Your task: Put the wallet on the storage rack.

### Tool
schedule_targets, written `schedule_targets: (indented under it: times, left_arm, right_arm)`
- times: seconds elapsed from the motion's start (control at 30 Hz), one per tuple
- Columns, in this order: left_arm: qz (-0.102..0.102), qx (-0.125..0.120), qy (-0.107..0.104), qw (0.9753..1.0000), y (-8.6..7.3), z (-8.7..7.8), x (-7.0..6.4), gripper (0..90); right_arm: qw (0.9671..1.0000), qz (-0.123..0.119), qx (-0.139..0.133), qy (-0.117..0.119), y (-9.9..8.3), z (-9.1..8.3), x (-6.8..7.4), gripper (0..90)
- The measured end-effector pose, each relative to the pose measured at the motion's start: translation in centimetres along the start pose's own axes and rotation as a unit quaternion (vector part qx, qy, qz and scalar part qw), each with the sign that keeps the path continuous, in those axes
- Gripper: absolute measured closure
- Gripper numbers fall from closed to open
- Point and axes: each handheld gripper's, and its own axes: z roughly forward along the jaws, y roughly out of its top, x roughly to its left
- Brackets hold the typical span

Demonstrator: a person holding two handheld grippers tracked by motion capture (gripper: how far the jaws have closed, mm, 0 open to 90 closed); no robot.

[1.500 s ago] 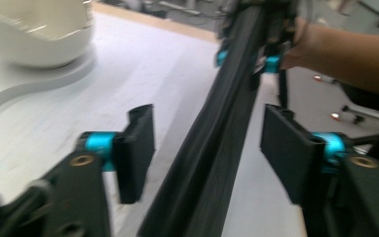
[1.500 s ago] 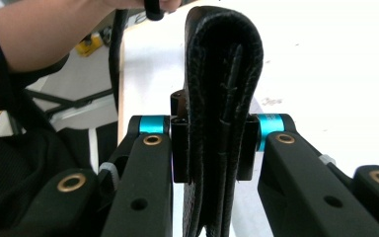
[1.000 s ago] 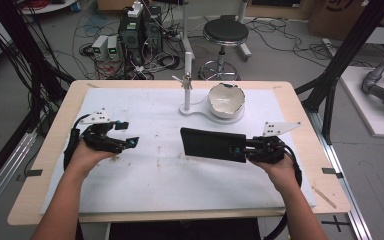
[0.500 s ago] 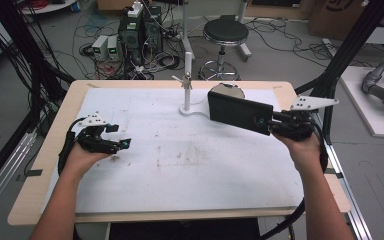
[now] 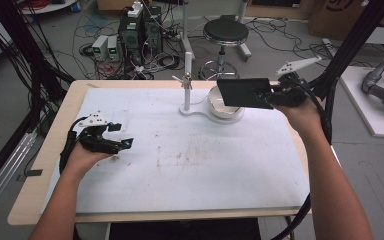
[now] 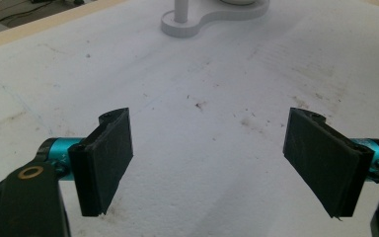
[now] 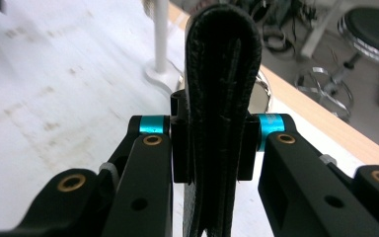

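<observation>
High view, lower left of the frame: the left gripper point(image 5: 114, 141) rests low over the stained white mat point(image 5: 190, 165) that covers the wooden table point(image 5: 65, 117), with nothing near it; in the left gripper view its jaws stand wide apart over bare mat point(image 6: 202, 148), holding nothing. Centre of the frame, farther back: a white stand point(image 5: 187, 80), an upright post on a flat base, rises just left of a white bowl point(image 5: 220, 106); whether the bowl holds anything cannot be told. Upper right of the frame: the right gripper point(image 5: 270, 95) is raised above the table's far edge, its jaws clamped on one end of a black wallet point(image 5: 242, 92), which reaches leftward over the bowl and covers part of it. In the right gripper view the wallet point(image 7: 219, 84) stands edge-on between the closed jaws, folded spine uppermost. Beyond the table, a black stool point(image 5: 226, 32) and cabled electronics point(image 5: 140, 27) stand on the floor.
</observation>
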Motion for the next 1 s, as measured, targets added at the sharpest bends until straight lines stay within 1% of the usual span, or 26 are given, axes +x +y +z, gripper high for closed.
schedule_targets:
  times: [0.03, 0.1, 0.13, 0.17, 0.2, 0.27, 0.33, 0.37, 0.4, 0.5, 0.53, 0.6, 0.63, 0.67, 0.73, 0.77, 0.8, 0.87, 0.9, 0.93, 0.97, 1.0]
  left_arm:
    - [0.001, 0.001, -0.002, 1.0, 0.0, 0.1, -0.1, 19.1]
    - [0.004, 0.003, -0.003, 1.0, 0.1, 0.1, -0.1, 19.1]
    - [0.004, 0.004, -0.004, 1.0, 0.1, 0.2, -0.1, 19.1]
    - [0.005, 0.004, -0.005, 1.0, 0.1, 0.2, -0.1, 19.1]
    - [0.004, 0.004, -0.006, 1.0, 0.1, 0.3, -0.1, 19.1]
    - [0.004, 0.0, -0.012, 0.9999, 0.1, 0.3, -0.1, 19.1]
    - [0.004, -0.003, -0.014, 0.9999, 0.1, 0.2, -0.1, 19.1]
    - [0.003, -0.004, -0.015, 0.9999, 0.1, 0.2, -0.2, 19.1]
    - [0.004, -0.004, -0.016, 0.9999, 0.1, 0.2, -0.2, 19.1]
    - [0.005, -0.002, -0.019, 0.9998, 0.1, 0.3, -0.2, 19.1]
    - [0.005, -0.001, -0.02, 0.9998, 0.1, 0.3, -0.3, 19.1]
    - [0.005, -0.001, -0.028, 0.9996, 0.1, 0.5, -0.4, 19.1]
    - [0.006, -0.001, -0.03, 0.9995, 0.1, 0.6, -0.5, 19.1]
    - [0.007, -0.001, -0.032, 0.9995, 0.2, 0.7, -0.5, 19.1]
    - [0.009, 0.0, -0.033, 0.9994, 0.2, 0.8, -0.6, 19.1]
    - [0.009, 0.001, -0.033, 0.9994, 0.2, 0.8, -0.6, 19.1]
    - [0.009, 0.003, -0.034, 0.9994, 0.2, 0.8, -0.5, 19.1]
    - [0.005, 0.002, -0.035, 0.9994, 0.1, 0.8, -0.4, 19.1]
    - [0.004, 0.003, -0.036, 0.9994, 0.1, 0.8, -0.4, 19.1]
    - [0.002, 0.002, -0.036, 0.9993, 0.1, 0.7, -0.3, 19.1]
    - [0.003, 0.003, -0.035, 0.9994, 0.1, 0.7, -0.3, 19.1]
    - [0.0, 0.002, -0.035, 0.9994, 0.1, 0.7, -0.3, 19.1]
  right_arm:
    - [0.9999, 0.0, 0.011, 0.0, 0.4, 0.3, -0.1, 75.8]
    - [0.9989, -0.006, 0.046, -0.003, 1.5, 1.3, -0.3, 75.8]
    - [0.9964, -0.025, 0.081, -0.008, 2.4, 2.2, -0.4, 75.8]
    - [0.9949, -0.032, 0.095, -0.01, 2.8, 2.6, -0.4, 75.8]
    - [0.9949, -0.032, 0.095, -0.01, 2.8, 2.6, -0.4, 75.8]
    - [0.9929, -0.039, 0.112, -0.015, 3.4, 3.6, -0.3, 75.7]
    - [0.991, -0.037, 0.127, -0.02, 3.9, 4.6, -0.3, 75.8]
    - [0.9896, -0.041, 0.136, -0.022, 4.2, 5.3, -0.4, 75.8]
    - [0.9883, -0.039, 0.146, -0.021, 4.4, 5.8, -0.4, 75.7]
    - [0.9839, -0.037, 0.175, -0.003, 4.9, 7.5, -0.8, 75.7]
    - [0.9829, -0.038, 0.18, 0.002, 5.0, 8.0, -1.0, 75.7]
    - [0.9807, -0.029, 0.193, 0.009, 5.3, 8.8, -1.3, 75.7]
    - [0.98, -0.026, 0.197, 0.012, 5.4, 9.2, -1.5, 75.7]
    - [0.9802, -0.021, 0.197, 0.015, 5.5, 9.6, -1.8, 75.6]
    - [0.9823, -0.008, 0.186, 0.023, 5.6, 9.9, -2.4, 75.4]
    - [0.9841, 0.01, 0.176, 0.024, 5.5, 10.1, -3.1, 74.7]
    - [0.9841, 0.01, 0.176, 0.024, 5.5, 10.1, -3.1, 74.7]
    - [0.9864, 0.021, 0.162, 0.016, 5.2, 10.2, -3.6, 73.6]
    - [0.9873, 0.023, 0.157, 0.009, 5.1, 10.2, -3.7, 71.4]
    - [0.9879, 0.022, 0.154, 0.0, 5.0, 10.2, -3.8, 67.1]
    - [0.9881, 0.023, 0.151, -0.02, 4.8, 10.3, -3.9, 62.1]
    - [0.988, 0.026, 0.149, -0.032, 4.6, 10.2, -4.0, 61.4]
